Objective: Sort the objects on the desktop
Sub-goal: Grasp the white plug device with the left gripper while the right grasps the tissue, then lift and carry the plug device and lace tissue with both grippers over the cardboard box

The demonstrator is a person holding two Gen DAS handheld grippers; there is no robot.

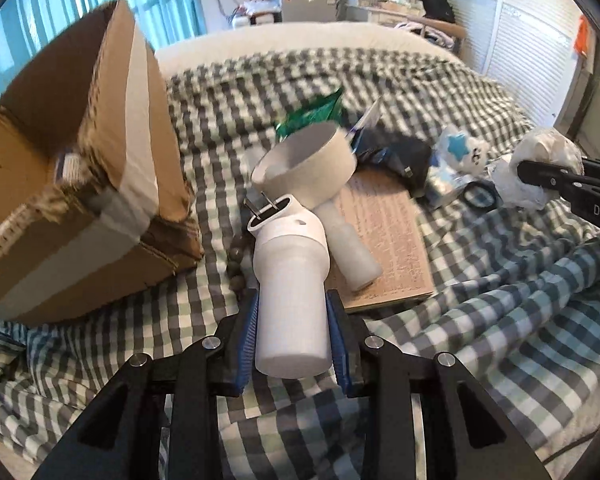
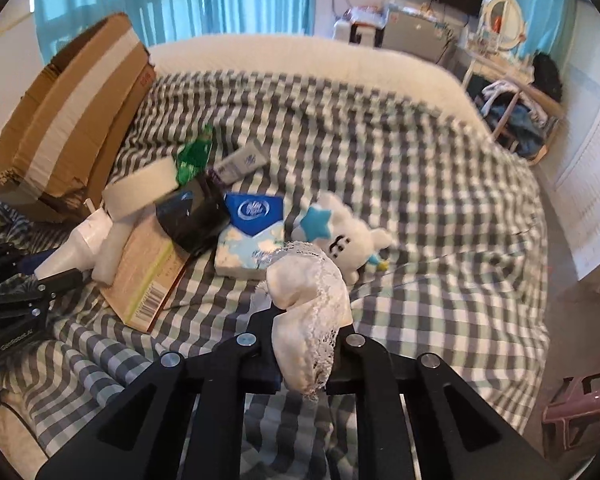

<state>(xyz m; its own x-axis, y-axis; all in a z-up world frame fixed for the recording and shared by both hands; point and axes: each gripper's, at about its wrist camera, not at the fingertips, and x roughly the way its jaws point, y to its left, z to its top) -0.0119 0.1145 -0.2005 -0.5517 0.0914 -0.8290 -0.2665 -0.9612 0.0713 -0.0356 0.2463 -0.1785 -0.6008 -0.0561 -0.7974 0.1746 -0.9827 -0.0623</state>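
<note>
Clamped between the blue pads of the left gripper (image 1: 292,332) is a white plug-in device (image 1: 290,288), a round plastic body with two metal prongs sticking out of its angled top end. It is being held above the checked bedspread (image 1: 500,300), clear of the other things. Just behind it a white funnel-shaped piece (image 1: 312,168) is leaning on a tan book (image 1: 384,240), which is lying flat on the bedspread. An open cardboard box (image 1: 80,184) with pale tape bands is standing to the left, close beside the plug.

The right gripper (image 2: 306,344) is pinching a white cloth with a lace edge (image 2: 308,300); its jaws are nearly together on the fabric, and the cloth is hanging bunched over them, off the bed. Beyond it are lying a white plush toy with a blue star (image 2: 340,236), a blue and white tissue pack (image 2: 252,236) and a black pouch (image 2: 192,220), all close together. A green wrapper (image 2: 194,156) and a small tube (image 2: 240,164) are lying further back, near the box.
</note>
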